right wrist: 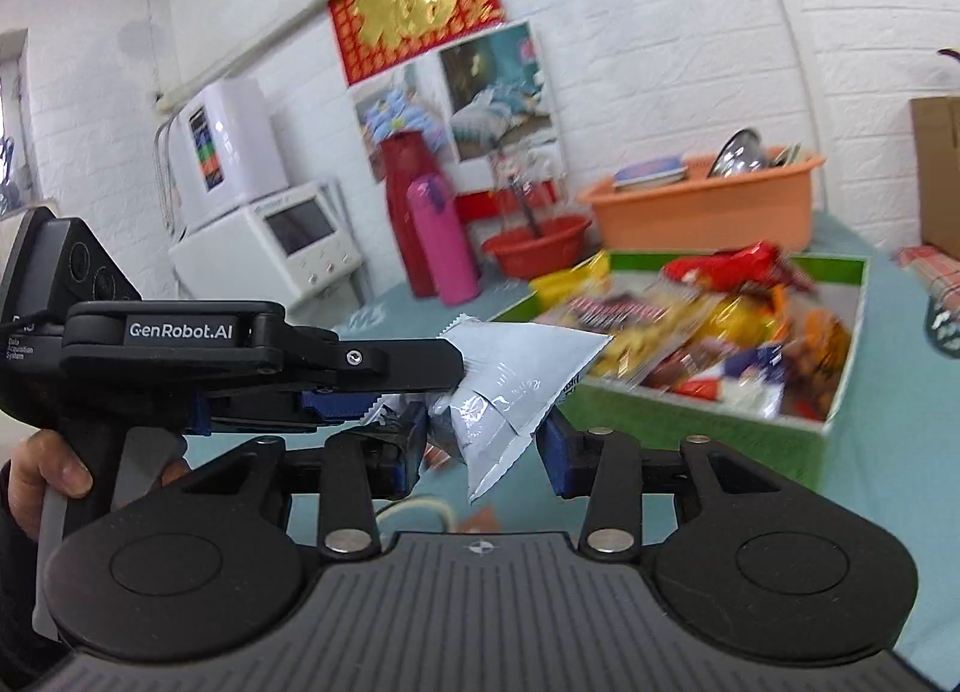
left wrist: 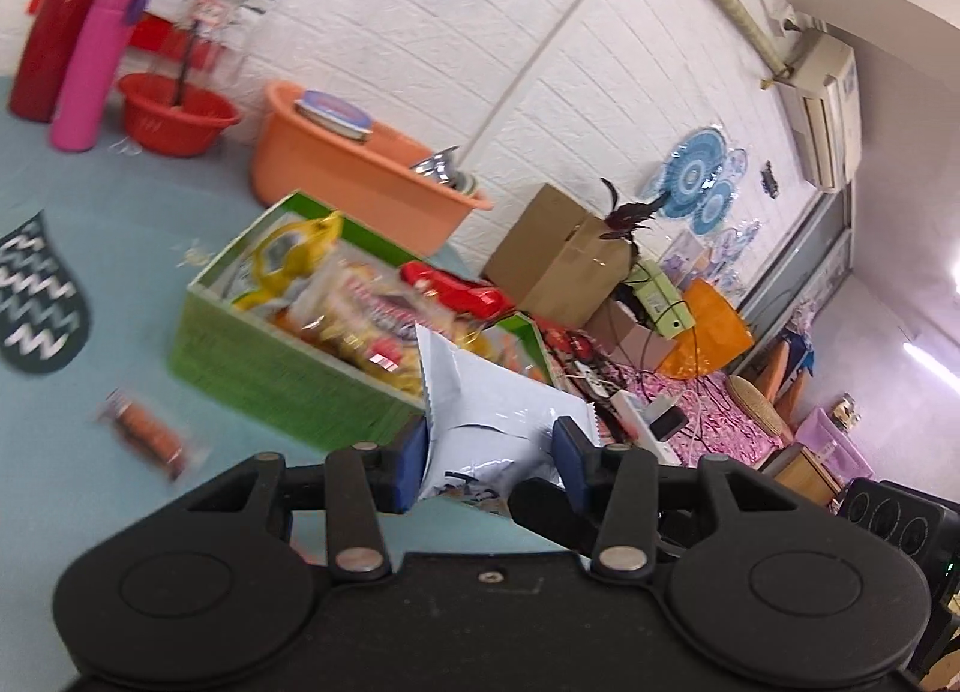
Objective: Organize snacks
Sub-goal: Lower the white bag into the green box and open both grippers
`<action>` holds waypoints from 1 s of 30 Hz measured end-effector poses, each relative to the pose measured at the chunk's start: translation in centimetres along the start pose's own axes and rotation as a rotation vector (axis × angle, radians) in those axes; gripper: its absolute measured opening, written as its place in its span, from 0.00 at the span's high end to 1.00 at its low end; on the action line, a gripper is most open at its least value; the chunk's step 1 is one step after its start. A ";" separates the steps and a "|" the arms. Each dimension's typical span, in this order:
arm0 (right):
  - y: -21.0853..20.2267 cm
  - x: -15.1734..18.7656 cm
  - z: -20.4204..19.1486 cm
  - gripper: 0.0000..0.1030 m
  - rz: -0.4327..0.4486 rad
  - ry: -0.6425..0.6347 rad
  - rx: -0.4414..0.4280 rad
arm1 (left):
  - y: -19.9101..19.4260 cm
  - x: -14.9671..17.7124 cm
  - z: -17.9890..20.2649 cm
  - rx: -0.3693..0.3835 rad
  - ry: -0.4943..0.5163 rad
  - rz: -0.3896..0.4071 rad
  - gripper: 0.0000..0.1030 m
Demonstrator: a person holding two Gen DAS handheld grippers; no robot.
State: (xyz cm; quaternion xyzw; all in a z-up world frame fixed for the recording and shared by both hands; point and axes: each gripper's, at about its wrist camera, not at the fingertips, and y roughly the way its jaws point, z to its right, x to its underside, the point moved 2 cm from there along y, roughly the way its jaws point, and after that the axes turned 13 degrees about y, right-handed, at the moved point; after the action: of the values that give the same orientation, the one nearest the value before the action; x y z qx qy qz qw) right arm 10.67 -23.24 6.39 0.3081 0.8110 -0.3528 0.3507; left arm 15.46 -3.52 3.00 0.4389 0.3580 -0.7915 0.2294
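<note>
Both grippers meet on one white snack pouch [left wrist: 480, 422], held clear above the pale blue tablecloth [left wrist: 90, 200]. Seen from the left wrist, the left gripper [left wrist: 489, 455] has its blue pads against the pouch's two sides, jaws about half closed and gripping it. Seen from the right wrist, the right gripper [right wrist: 480, 455] stands at roughly the same width around the pouch's crimped lower end; its left pad touches the wrapper, while whether its right pad presses I cannot tell. That same view shows the left gripper coming in from the left, a person's hand [right wrist: 45, 473] on its handle at the near left edge, its fingers closed over the upper part of the pouch. Just beyond the pouch, slightly right, sits a green box [right wrist: 690, 422] heaped with mixed snack packets in yellow, red and orange. One orange-wrapped snack [left wrist: 147, 434] lies loose on the cloth, near left of the box in the left wrist view. Farther back stand an orange tub [left wrist: 354, 176], a red basin [left wrist: 174, 119], and a pink flask [left wrist: 90, 74] beside a taller red one.
</note>
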 end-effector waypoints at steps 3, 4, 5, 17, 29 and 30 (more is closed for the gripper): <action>-0.3 -1.4 1.4 0.32 0.048 0.010 0.023 | 2.1 -1.3 0.7 0.025 0.029 0.001 0.41; -0.4 -1.7 1.9 0.32 0.062 0.015 0.030 | 2.9 -1.7 0.9 0.035 0.035 0.001 0.41; -0.5 -2.1 2.4 0.32 0.076 0.022 0.038 | 3.6 -2.1 1.0 0.047 0.036 -0.001 0.41; 1.2 -4.7 7.3 0.32 0.136 0.048 0.093 | 10.4 -4.1 0.7 0.039 0.067 -0.034 0.35; 3.7 -3.8 8.2 0.38 0.098 -0.101 0.244 | 11.8 -2.7 -0.8 -0.061 0.106 -0.111 0.46; 4.1 -3.7 8.1 0.46 0.087 -0.111 0.245 | 12.2 -2.6 -1.0 -0.071 0.108 -0.115 0.47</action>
State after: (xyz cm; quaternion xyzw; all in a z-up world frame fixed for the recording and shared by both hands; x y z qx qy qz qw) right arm 18.73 -28.27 3.73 0.3634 0.7271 -0.4501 0.3698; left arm 25.55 -10.38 0.41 0.4512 0.4224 -0.7654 0.1793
